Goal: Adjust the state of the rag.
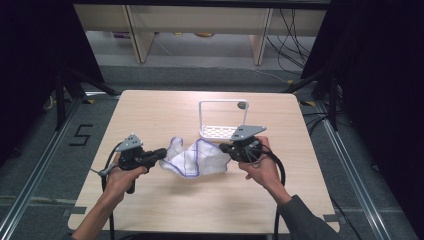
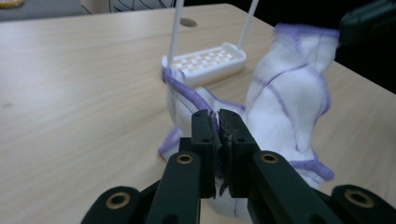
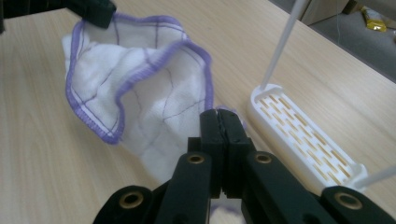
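A white cloth with purple stitched edges (image 1: 197,159) hangs crumpled between my two grippers, just above the middle of the wooden table (image 1: 150,110). My left gripper (image 1: 162,153) is shut on the cloth's left edge; in the left gripper view its jaws (image 2: 218,120) pinch the fabric (image 2: 289,102). On the opposite side, my right gripper (image 1: 224,147) is shut on the cloth's right edge, the jaws (image 3: 223,120) closed over a fold of cloth (image 3: 140,88). Each gripper view catches the other gripper's black tip at a top corner.
A white wire-framed rack with a slotted base (image 1: 220,131) stands just behind the cloth, close to my right gripper; its base (image 3: 299,140) lies right of the jaws. Table legs, cables and dark stands surround the table beyond its far edge.
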